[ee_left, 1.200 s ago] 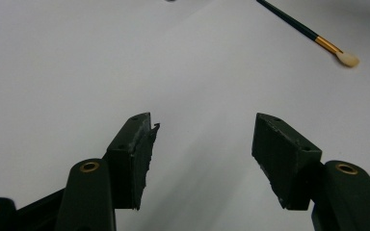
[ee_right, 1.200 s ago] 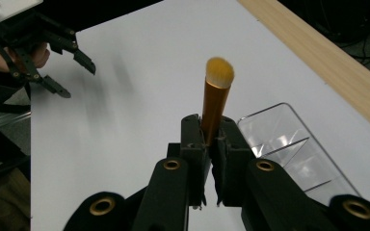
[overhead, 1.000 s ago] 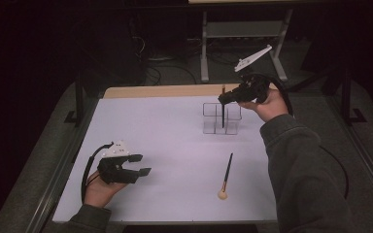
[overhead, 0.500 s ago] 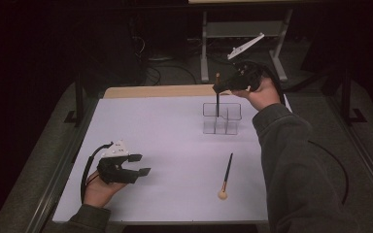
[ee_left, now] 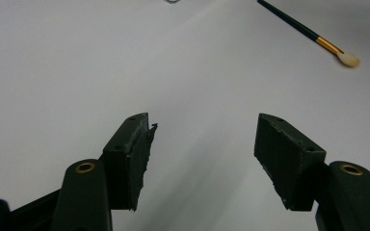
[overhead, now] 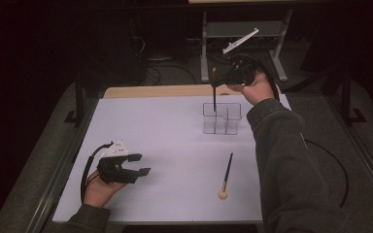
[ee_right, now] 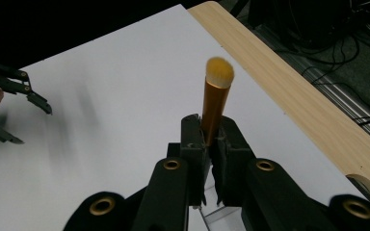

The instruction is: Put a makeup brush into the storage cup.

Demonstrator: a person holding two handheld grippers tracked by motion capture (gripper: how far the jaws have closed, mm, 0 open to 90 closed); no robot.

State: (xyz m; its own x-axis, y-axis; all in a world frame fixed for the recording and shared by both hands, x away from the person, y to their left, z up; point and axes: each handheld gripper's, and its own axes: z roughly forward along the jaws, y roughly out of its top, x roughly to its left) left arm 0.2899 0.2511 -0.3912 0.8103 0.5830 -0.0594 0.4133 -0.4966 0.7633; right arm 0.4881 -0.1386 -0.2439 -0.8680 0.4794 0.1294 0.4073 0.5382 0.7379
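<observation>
White paper (overhead: 165, 141) covered the wooden table (overhead: 160, 91) in a dark room. Far back, the right gripper (overhead: 229, 77) pinched a brush (overhead: 214, 92) upright above the clear holder (overhead: 222, 118). Nearer, the left gripper (overhead: 138, 165) rested wide apart, holding nothing. Another brush (overhead: 226, 175) lay flat.

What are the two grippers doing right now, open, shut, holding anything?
Left gripper: open, nothing between its jaws, resting low over the table.
Right gripper: shut on a brush, held upright above the clear organizer.
</observation>
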